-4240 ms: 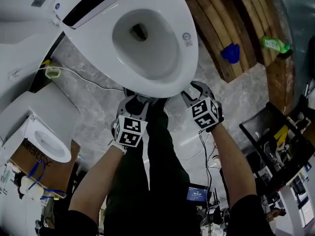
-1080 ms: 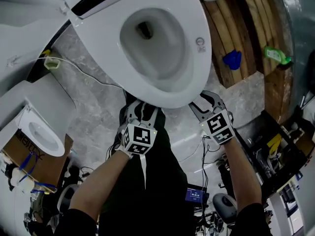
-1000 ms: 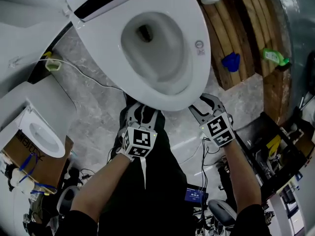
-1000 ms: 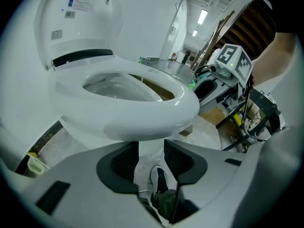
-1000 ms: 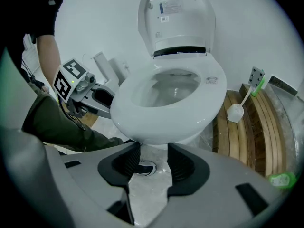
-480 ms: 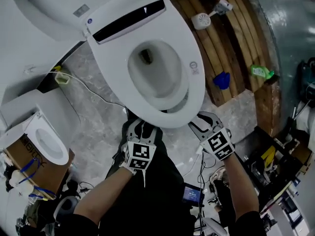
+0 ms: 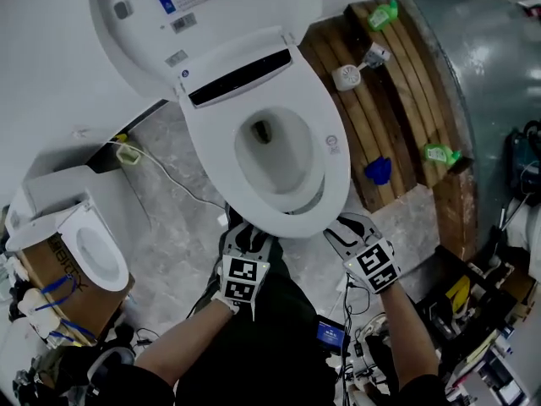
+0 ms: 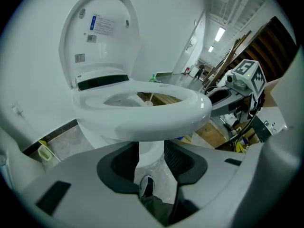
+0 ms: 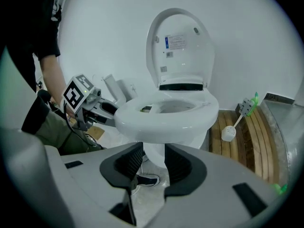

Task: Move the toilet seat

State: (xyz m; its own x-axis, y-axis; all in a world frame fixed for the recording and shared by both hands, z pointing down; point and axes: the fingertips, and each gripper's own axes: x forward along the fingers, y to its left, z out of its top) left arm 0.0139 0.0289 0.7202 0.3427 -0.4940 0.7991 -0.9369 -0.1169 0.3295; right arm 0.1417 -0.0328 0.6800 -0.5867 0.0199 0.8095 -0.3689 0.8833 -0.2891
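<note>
The white toilet seat [image 7: 335, 166] has its front edge raised a little off the bowl, and the lid [image 7: 194, 7] stands upright behind it. My left gripper [image 7: 249, 232] and right gripper [image 7: 342, 225] reach under the seat's front rim, left and right of centre, where the rim hides their fingertips. In the left gripper view the seat [image 8: 156, 115] spans just above my left gripper [image 8: 151, 151], whose jaws stand apart. In the right gripper view the seat [image 9: 166, 120] lies over my right gripper [image 9: 154, 158]. Its jaws have just been closing, with only the pedestal and floor showing in the gap.
A small white toilet [image 7: 89, 252] sits on a cardboard box at the left. A toilet brush [image 7: 345, 76], a blue object [image 7: 377, 170] and a green bottle [image 7: 439, 152] lie on the wooden slats [image 7: 406, 100] at the right. A cable [image 7: 161, 167] crosses the floor. Cluttered gear fills the lower right.
Both grippers have gone up under the seat's front rim, and that front edge stands higher off the bowl. The view has pulled back, bringing the upright lid into sight.
</note>
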